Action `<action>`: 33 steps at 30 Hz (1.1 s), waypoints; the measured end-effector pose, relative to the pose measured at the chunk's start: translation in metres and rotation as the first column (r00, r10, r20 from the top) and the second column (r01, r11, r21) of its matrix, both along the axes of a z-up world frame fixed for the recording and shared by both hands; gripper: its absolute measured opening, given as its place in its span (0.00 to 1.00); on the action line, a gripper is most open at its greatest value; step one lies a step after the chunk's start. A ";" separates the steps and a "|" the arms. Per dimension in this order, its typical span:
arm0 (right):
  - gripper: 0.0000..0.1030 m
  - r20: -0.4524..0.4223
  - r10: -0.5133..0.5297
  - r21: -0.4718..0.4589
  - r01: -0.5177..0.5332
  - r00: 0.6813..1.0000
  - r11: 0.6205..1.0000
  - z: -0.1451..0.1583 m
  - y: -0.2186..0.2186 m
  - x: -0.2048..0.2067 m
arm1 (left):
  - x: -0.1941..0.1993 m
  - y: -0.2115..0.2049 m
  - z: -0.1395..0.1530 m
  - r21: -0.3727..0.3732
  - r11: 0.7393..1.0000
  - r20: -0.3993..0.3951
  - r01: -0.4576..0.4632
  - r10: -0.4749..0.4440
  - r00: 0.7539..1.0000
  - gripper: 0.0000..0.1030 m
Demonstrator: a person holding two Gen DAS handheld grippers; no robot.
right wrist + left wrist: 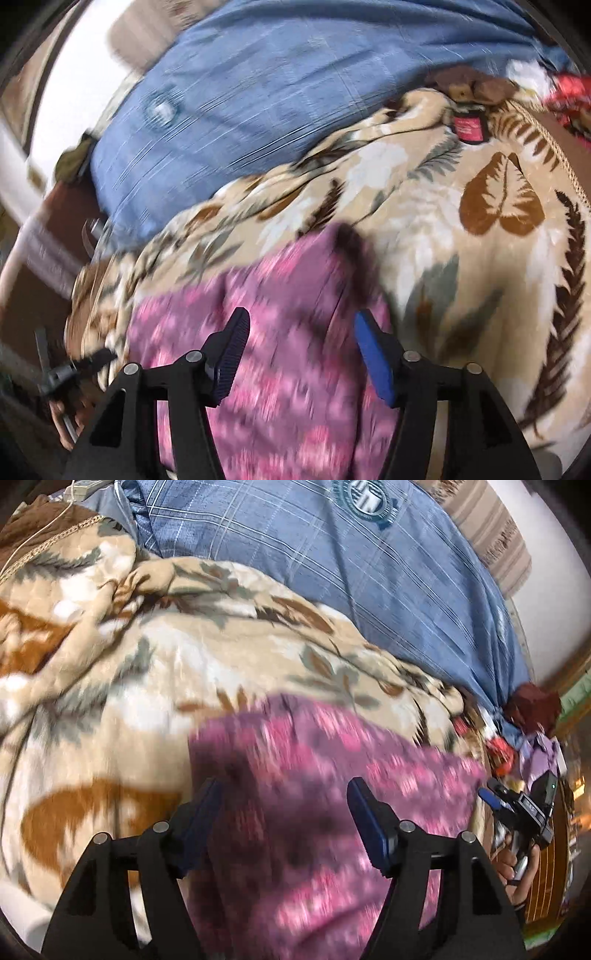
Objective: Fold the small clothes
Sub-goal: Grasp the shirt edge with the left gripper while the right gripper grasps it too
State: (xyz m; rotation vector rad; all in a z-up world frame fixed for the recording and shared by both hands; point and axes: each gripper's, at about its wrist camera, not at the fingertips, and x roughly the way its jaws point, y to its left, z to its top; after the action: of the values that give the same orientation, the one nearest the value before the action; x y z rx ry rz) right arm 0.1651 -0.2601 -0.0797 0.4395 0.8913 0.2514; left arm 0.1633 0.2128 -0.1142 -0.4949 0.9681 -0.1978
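A small pink and purple patterned garment [314, 775] lies spread on a beige floral blanket [129, 672]. My left gripper [284, 794] is open and empty, its jaws wide apart above the garment. In the right wrist view the same garment [266, 350] lies below my right gripper [301, 328], which is also open and empty over it. The right gripper shows at the right edge of the left wrist view [524, 801], held in a hand. Both views are blurred by motion.
A blue checked pillow [369, 576] lies behind the blanket [461, 258], and shows in the right view too [240, 103]. A heap of red and purple clothes [517, 738] sits at the blanket's right end. A white cable [37, 539] runs at the far left.
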 end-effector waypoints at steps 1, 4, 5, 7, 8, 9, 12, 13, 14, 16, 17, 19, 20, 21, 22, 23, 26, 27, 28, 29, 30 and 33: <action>0.57 -0.007 -0.004 0.021 0.004 1.000 1.000 -0.002 -0.003 0.011 | 0.009 0.002 0.001 -0.005 1.000 0.007 -0.014 0.014 1.000 0.68; 0.51 -0.017 -0.016 0.041 0.017 1.000 0.999 -0.008 -0.006 0.023 | 0.025 0.004 0.002 -0.018 1.000 0.018 -0.025 0.025 1.000 0.68; 0.45 -0.020 -0.011 0.040 0.012 1.000 0.999 -0.010 -0.006 0.027 | 0.032 0.001 0.000 0.001 1.000 0.015 -0.023 0.023 1.000 0.68; 0.29 -0.031 0.007 0.038 -0.006 0.999 0.999 -0.016 -0.003 0.035 | 0.047 -0.005 -0.009 0.005 1.000 -0.016 -0.003 0.003 1.000 0.66; 0.20 -0.035 0.009 0.028 -0.008 0.999 1.000 -0.019 -0.001 0.039 | 0.055 -0.009 -0.017 -0.015 1.000 -0.042 0.023 -0.024 0.999 0.57; 0.18 -0.037 0.007 0.020 -0.006 0.999 1.000 -0.020 -0.001 0.040 | 0.059 -0.013 -0.021 -0.030 0.999 -0.054 0.035 -0.037 0.998 0.51; 0.12 -0.036 0.009 0.011 -0.009 0.999 1.000 -0.025 -0.002 0.043 | 0.069 -0.029 -0.037 -0.010 0.998 -0.100 0.070 -0.071 0.993 0.12; 0.11 -0.041 0.013 0.015 -0.013 0.999 1.000 -0.028 -0.003 0.044 | 0.070 -0.031 -0.041 0.010 0.998 -0.107 0.067 -0.066 0.992 0.07; 0.11 -0.042 0.012 0.021 -0.011 0.999 1.000 -0.029 -0.005 0.044 | 0.070 -0.030 -0.041 -0.001 0.998 -0.101 0.063 -0.063 0.993 0.06; 0.10 -0.029 -0.004 0.039 0.005 1.000 0.999 -0.022 -0.014 0.041 | 0.063 -0.022 -0.028 -0.036 0.998 -0.047 0.045 -0.047 0.998 0.05; 0.10 -0.006 -0.013 0.049 0.013 1.000 0.999 -0.015 -0.019 0.037 | 0.056 -0.014 -0.015 -0.069 0.997 0.014 0.035 -0.034 0.999 0.05; 0.09 0.025 -0.037 0.066 0.035 0.999 0.997 -0.003 -0.029 0.029 | 0.051 -0.005 -0.004 -0.081 0.996 0.039 0.020 -0.017 0.999 0.05; 0.09 0.031 -0.053 0.071 0.051 0.998 0.996 -0.001 -0.033 0.028 | 0.053 -0.004 -0.004 -0.086 0.996 0.034 0.019 -0.016 0.999 0.05; 0.09 0.031 -0.059 0.069 0.057 0.998 0.996 -0.003 -0.035 0.030 | 0.057 -0.007 -0.008 -0.067 0.998 0.027 0.022 -0.020 0.999 0.05; 0.09 0.024 -0.062 0.058 0.060 0.998 0.996 -0.006 -0.033 0.033 | 0.062 -0.010 -0.015 -0.035 0.999 0.015 0.025 -0.024 1.000 0.05; 0.09 0.003 -0.073 0.030 0.072 0.997 0.997 -0.014 -0.030 0.040 | 0.072 -0.015 -0.029 -0.006 1.000 -0.011 0.027 -0.027 1.000 0.05; 0.09 -0.055 -0.086 -0.042 0.084 0.995 0.996 -0.042 -0.024 0.055 | 0.082 -0.008 -0.058 -0.064 0.998 -0.064 0.008 -0.012 0.998 0.06; 0.11 -0.066 -0.085 -0.043 0.082 0.994 0.996 -0.047 -0.025 0.056 | 0.080 -0.006 -0.054 -0.079 0.997 -0.064 0.007 -0.012 0.998 0.07; 0.12 -0.071 -0.084 -0.019 0.083 0.994 0.996 -0.048 -0.028 0.055 | 0.076 -0.004 -0.047 -0.087 0.996 -0.059 0.008 -0.014 0.998 0.08; 0.21 -0.063 -0.079 0.011 0.080 0.995 0.997 -0.041 -0.031 0.050 | 0.068 -0.001 -0.033 -0.083 0.997 -0.028 0.003 -0.006 1.000 0.09; 0.28 -0.043 -0.082 0.020 0.083 0.996 0.996 -0.032 -0.033 0.044 | 0.059 0.000 -0.021 -0.060 0.998 0.009 -0.007 0.007 1.000 0.12; 0.64 0.034 -0.117 0.036 0.116 0.993 0.993 0.000 -0.042 0.013 | 0.025 0.011 0.011 -0.019 0.999 0.083 -0.040 0.041 0.996 0.62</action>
State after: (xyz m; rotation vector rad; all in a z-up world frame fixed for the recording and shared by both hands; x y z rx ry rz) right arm 0.1780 -0.3022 -0.0802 0.5148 0.8240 0.1669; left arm 0.1887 0.2240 -0.1036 -0.5178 0.8745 -0.1888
